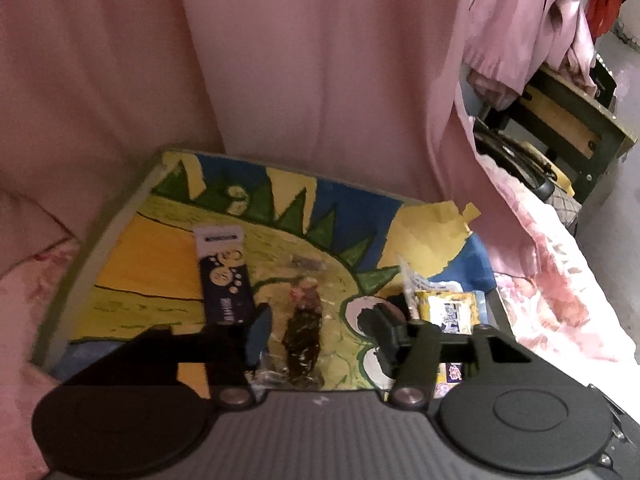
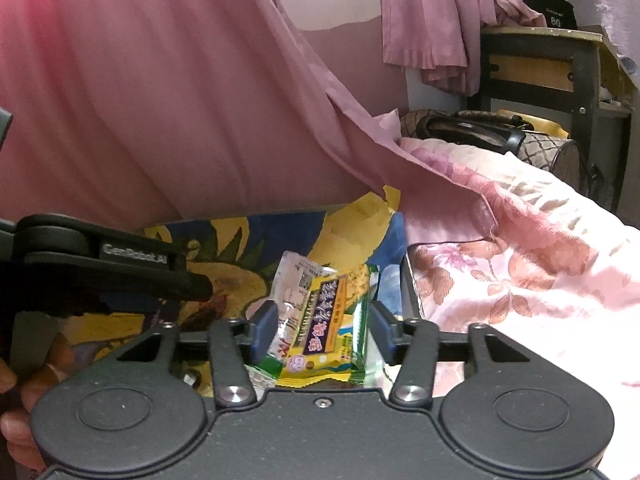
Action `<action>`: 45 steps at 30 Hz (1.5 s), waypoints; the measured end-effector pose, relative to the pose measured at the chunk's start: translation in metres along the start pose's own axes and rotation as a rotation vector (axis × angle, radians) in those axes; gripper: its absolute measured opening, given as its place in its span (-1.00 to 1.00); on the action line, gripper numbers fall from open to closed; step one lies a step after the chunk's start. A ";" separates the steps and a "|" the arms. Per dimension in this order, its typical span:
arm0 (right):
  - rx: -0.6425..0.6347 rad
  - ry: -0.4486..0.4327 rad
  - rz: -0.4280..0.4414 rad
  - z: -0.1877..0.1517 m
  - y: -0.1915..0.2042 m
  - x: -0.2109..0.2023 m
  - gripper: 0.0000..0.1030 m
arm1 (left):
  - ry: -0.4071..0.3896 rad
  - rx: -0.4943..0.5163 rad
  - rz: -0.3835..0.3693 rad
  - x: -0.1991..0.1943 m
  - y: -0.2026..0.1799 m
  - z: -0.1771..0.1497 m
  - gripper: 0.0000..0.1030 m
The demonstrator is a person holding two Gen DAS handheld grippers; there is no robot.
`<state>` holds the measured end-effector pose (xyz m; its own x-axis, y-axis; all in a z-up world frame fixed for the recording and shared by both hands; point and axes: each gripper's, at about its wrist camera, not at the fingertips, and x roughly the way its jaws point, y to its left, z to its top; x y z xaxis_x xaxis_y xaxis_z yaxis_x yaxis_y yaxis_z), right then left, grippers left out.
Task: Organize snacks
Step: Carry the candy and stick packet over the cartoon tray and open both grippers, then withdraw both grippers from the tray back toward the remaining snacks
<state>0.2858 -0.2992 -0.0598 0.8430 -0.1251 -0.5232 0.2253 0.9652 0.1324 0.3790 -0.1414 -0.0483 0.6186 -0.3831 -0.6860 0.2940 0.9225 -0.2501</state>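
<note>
Surface: a painted board (image 1: 132, 264) in yellow, green and blue lies on the bed and serves me as the sorting table, with a pink curtain (image 1: 304, 80) hanging behind it
Left tongs (image 1: 316, 332): released, the jaws standing apart with nothing pressed between the pads; I hold them tilted down over the middle of the board
Under the left tongs: a clear plastic packet of dark brown snack (image 1: 303, 332) lies flat on the board between my open fingers, lengthwise, so I judge it has its own place in a row
Beside it: a dark navy stick-shaped box with white lettering (image 1: 224, 276) lies to the left of the brown packet, roughly parallel and apart from it; the lining-up looks deliberate
Right tongs (image 2: 322, 334): released too, jaws apart on either side of the packets but not pinching them
Under the right tongs: a yellow and green foil snack packet with purple lettering (image 2: 328, 332) lies on top of a white and clear plastic packet (image 2: 296, 280), stacked at the board's right edge near the flowered pink bedspread (image 2: 520, 264)
Why stacked: flat soft packets pile well, so I read this corner as their heap
Other gripper in view: my left tongs show at the left of the right camera, with part of a hand (image 2: 16, 412) below them
Progress: the visible snacks look grouped; whether more remain I cannot tell
</note>
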 end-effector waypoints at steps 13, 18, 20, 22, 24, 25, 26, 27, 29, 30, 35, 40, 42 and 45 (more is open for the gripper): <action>-0.008 -0.143 0.044 0.021 0.005 -0.085 0.64 | -0.192 -0.034 0.013 -0.093 0.014 -0.004 0.91; 0.001 -0.206 0.062 0.018 0.002 -0.129 0.78 | -0.268 -0.035 0.037 -0.137 0.018 -0.021 0.99; 0.002 -0.235 0.065 0.014 0.001 -0.147 0.85 | -0.287 -0.026 0.049 -0.154 0.019 -0.032 0.99; 0.000 -0.260 0.064 0.011 0.000 -0.162 0.90 | -0.300 -0.014 0.064 -0.168 0.019 -0.043 0.99; -0.002 -0.283 0.058 0.006 -0.002 -0.178 0.94 | -0.314 -0.007 0.076 -0.181 0.019 -0.054 0.99; -0.002 -0.291 0.059 0.004 -0.003 -0.186 0.96 | -0.321 -0.002 0.081 -0.188 0.019 -0.061 0.99; -0.001 -0.299 0.061 0.001 -0.004 -0.194 0.97 | -0.328 0.003 0.087 -0.195 0.019 -0.067 0.99; -0.002 -0.303 0.060 -0.002 -0.005 -0.200 0.98 | -0.334 0.009 0.093 -0.200 0.019 -0.074 0.99; -0.008 -0.308 0.061 -0.010 -0.005 -0.214 0.99 | -0.347 0.032 0.108 -0.212 0.017 -0.087 0.99; -0.016 -0.309 0.062 -0.015 -0.005 -0.220 0.99 | -0.355 0.045 0.115 -0.218 0.016 -0.094 0.99; -0.068 -0.297 0.066 -0.037 0.002 -0.246 0.99 | -0.368 0.079 0.134 -0.239 0.014 -0.125 0.99; -0.088 -0.262 0.059 -0.055 0.006 -0.263 0.99 | -0.342 0.110 0.143 -0.251 0.012 -0.154 0.99; -0.095 -0.247 0.051 -0.062 0.009 -0.268 0.99 | -0.333 0.129 0.138 -0.255 0.011 -0.165 0.99; -0.112 -0.240 0.042 -0.070 0.010 -0.274 0.99 | -0.312 0.161 0.142 -0.258 0.009 -0.180 0.99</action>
<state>0.0232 -0.2389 0.0257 0.9451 -0.1226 -0.3029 0.1439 0.9884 0.0490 0.0909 -0.0259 0.0029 0.8463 -0.2704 -0.4590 0.2845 0.9579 -0.0397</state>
